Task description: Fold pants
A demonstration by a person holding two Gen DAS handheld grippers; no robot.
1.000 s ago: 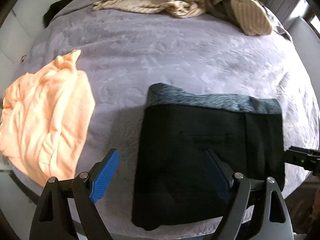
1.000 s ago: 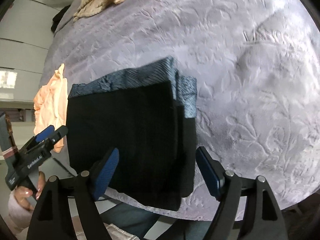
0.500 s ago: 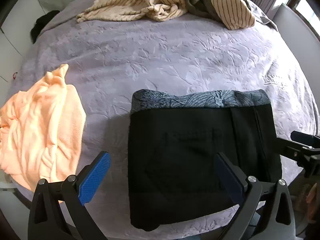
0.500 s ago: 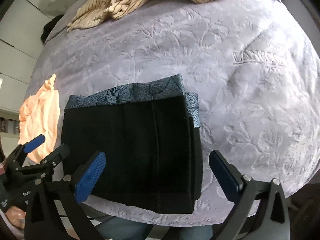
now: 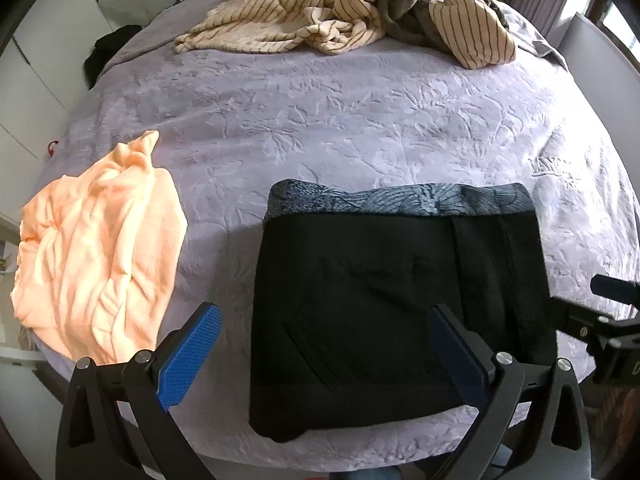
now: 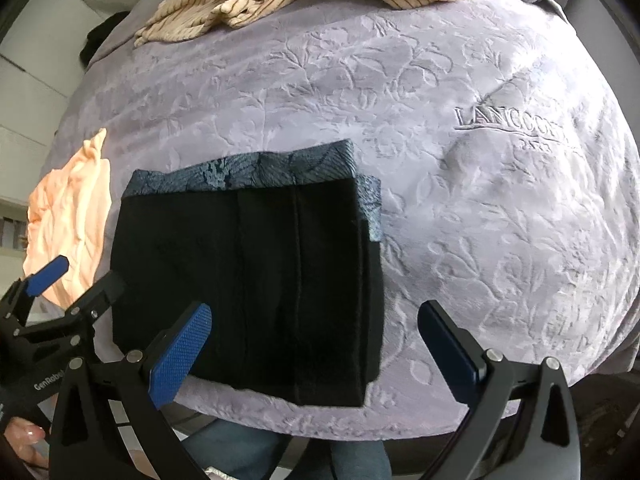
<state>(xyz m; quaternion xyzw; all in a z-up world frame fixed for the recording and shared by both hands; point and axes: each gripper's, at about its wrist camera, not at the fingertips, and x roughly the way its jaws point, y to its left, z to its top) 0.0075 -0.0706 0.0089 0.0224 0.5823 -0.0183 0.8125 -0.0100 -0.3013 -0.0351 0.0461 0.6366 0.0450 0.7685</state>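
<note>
Black pants [image 5: 384,304], folded into a compact rectangle with a patterned blue-grey band [image 5: 396,200] along the far edge, lie flat on a lilac embossed bedspread [image 5: 360,120] close to its near edge. The left gripper [image 5: 324,356] hovers above the pants' near-left corner, its blue-padded jaws spread wide and holding nothing, one finger over the bedspread and the other over the black cloth. The right gripper [image 6: 316,352] hangs at the pants' near-right side, likewise wide open and empty, its left finger over the cloth and its right finger over the bare bedspread. A crumpled peach garment [image 5: 96,260] lies on the bedspread left of the pants, apart from them. A heap of striped cream clothing [image 5: 344,12] sits well beyond the pants at the far end.
</note>
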